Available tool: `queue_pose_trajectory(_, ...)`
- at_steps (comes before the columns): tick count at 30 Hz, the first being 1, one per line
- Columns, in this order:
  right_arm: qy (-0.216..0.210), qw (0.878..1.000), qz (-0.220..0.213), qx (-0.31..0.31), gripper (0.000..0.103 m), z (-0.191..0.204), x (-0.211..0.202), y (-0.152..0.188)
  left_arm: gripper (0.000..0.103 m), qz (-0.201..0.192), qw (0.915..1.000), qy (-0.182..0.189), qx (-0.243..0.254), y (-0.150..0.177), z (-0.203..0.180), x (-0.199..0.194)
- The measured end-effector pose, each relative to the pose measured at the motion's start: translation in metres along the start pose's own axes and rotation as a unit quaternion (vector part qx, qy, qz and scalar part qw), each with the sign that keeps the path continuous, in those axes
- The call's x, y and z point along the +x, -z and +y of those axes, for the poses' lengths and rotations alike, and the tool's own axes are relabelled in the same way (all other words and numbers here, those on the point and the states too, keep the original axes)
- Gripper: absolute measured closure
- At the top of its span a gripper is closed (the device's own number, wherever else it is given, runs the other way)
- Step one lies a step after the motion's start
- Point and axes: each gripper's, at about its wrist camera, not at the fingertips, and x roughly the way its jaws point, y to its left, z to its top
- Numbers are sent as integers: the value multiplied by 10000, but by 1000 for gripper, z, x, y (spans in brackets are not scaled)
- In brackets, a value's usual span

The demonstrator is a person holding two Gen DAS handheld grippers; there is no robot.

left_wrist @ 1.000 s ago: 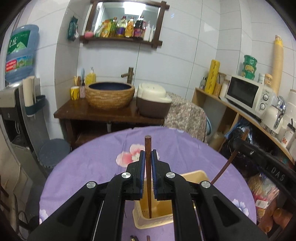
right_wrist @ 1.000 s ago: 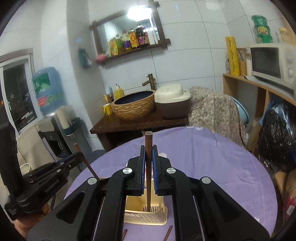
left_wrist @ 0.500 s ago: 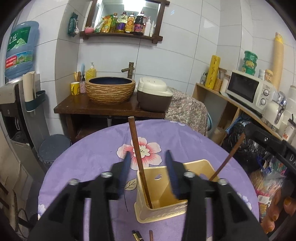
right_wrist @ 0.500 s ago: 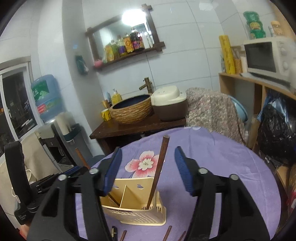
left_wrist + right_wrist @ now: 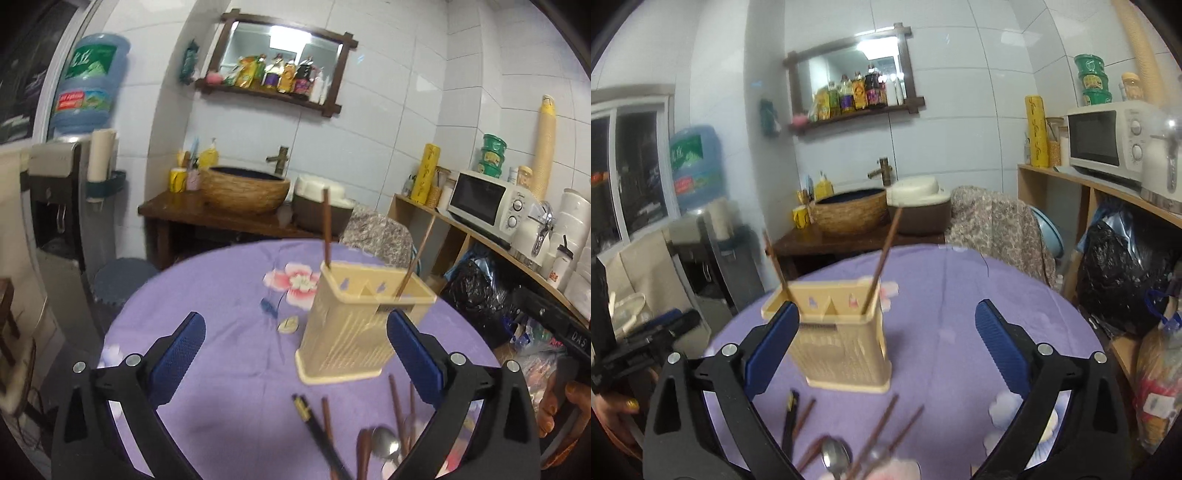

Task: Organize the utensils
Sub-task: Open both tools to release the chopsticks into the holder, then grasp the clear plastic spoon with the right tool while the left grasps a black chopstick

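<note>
A beige utensil holder (image 5: 364, 325) stands on the purple flowered tablecloth (image 5: 221, 295); it also shows in the right wrist view (image 5: 842, 343). Two brown chopsticks lean in it, one at the left end (image 5: 326, 229) and one at the right end (image 5: 419, 254). In the right wrist view they show as a left chopstick (image 5: 775, 262) and a right chopstick (image 5: 884, 254). Loose chopsticks (image 5: 325, 417) and a metal spoon (image 5: 384, 446) lie in front of the holder. My left gripper (image 5: 295, 354) is open and empty. My right gripper (image 5: 886, 343) is open and empty.
A wooden stand with a woven basin (image 5: 243, 190) and a rice cooker (image 5: 321, 206) is behind the table. A shelf with a microwave (image 5: 487, 201) runs along the right. A water dispenser (image 5: 59, 206) stands at the left.
Both grippers opened, released their chopsticks into the holder and pulled back. The chopsticks now lean in the holder on their own.
</note>
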Motion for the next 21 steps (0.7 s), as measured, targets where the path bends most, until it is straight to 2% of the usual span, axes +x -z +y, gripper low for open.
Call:
queue_pose_trajectory(4,324,9979,545,92,8,-2,3,45,5,683,9971,290,-141,37,15,-1)
queue_pose_trajectory(8,479,9903,1301,53,8,4,14,90,5,1085,9940,-160,-4,67,13,0)
queue_pose_trajectory(10,529,9862,1564,122,8,7,20,107,5,1112,9929,-409,121,77,11,-2)
queue_pose_trajectory(12,493,9828,1762,265,15,8,23,121,5,1150,9910,-648,228,84,10,-3)
queue_pose_trajectory(16,258,9762,2099,477,46,15,32,139,5,1160,9892,-797,408,93,7,-6)
queue_pose_trajectory(20,12,9710,2295,669,62,22,41,147,5,1164,9887,-786,526,98,4,-8)
queue_pose_trajectory(21,-22,9701,2326,690,64,24,43,150,5,1165,9886,-775,557,98,3,-7)
